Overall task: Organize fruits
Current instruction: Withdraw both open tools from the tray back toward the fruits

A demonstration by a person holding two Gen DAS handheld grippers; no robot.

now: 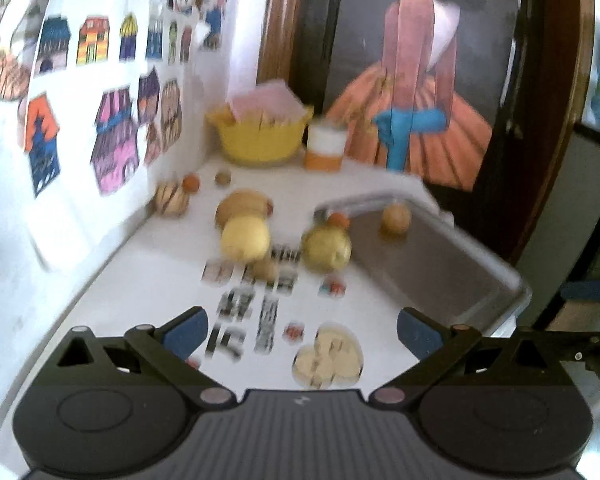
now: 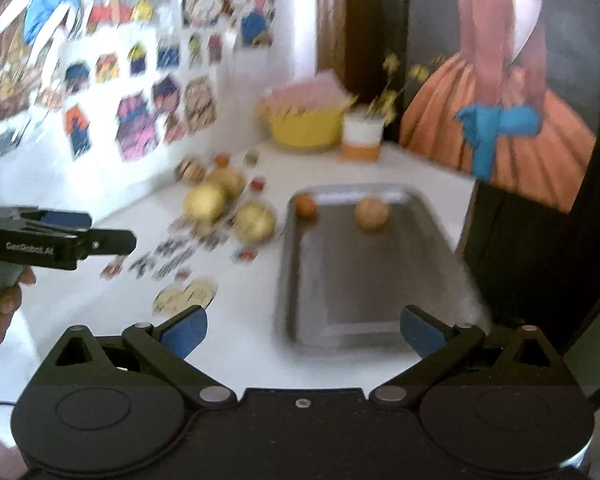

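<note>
Both my grippers, left [image 1: 302,330] and right [image 2: 304,332], spread empty; next: straddle the nearest yellow fruit [image 1: 326,249] squarely, then lift into metal tray [image 1: 440,264].

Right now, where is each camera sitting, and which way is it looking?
Left wrist view: sits on the left gripper, looking forward over the white table at loose fruits and the metal tray; its own open blue-padded fingers show.
Right wrist view: sits on the right gripper, facing the tray more squarely; its open fingers show, plus the left gripper and a hand.
Both share the tray, its brown fruit, and the yellow bowl.
</note>
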